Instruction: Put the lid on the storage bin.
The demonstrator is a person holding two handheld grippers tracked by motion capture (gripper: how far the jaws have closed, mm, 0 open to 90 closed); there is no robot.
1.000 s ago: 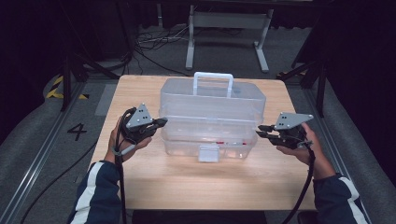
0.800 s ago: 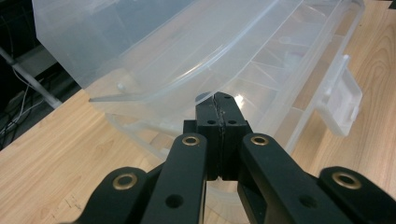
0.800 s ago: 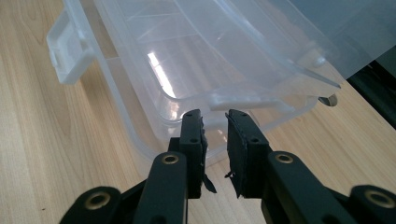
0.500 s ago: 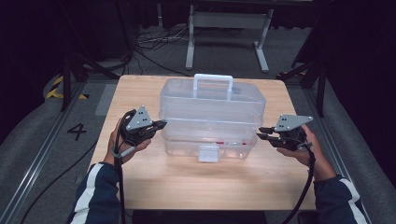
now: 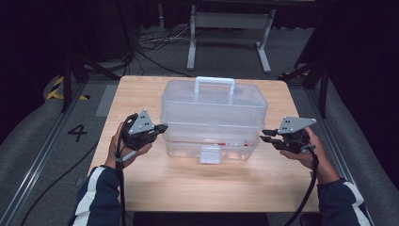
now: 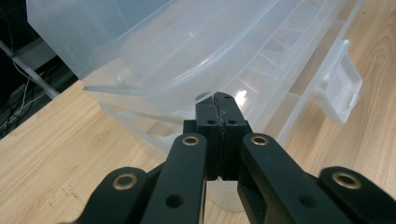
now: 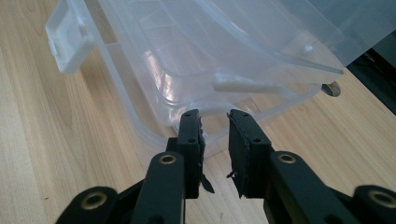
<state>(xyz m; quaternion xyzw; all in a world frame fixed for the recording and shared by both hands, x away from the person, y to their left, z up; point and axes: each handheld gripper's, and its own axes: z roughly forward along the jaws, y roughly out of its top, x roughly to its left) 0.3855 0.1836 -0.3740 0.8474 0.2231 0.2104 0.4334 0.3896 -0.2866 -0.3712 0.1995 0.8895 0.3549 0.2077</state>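
Observation:
A clear plastic toolbox (image 5: 211, 117) with a white handle (image 5: 215, 84) and a front latch (image 5: 210, 154) stands in the middle of the wooden table (image 5: 188, 188). My left gripper (image 5: 163, 127) is at the box's left end, level with the seam under the lid. In the left gripper view its jaws (image 6: 219, 100) are pressed together with nothing between them, their tip at the box (image 6: 187, 51) wall. My right gripper (image 5: 263, 135) hovers just off the box's right end. Its jaws (image 7: 214, 116) stand a little apart and empty, short of the box (image 7: 210, 42) corner.
Small red items lie inside the box's lower part (image 5: 226, 144). The latch flap (image 6: 343, 91) hangs loose at the front. Dark floor, cables and a metal stand (image 5: 230, 28) lie beyond the table's far edge. Bare wood runs along the table's near side.

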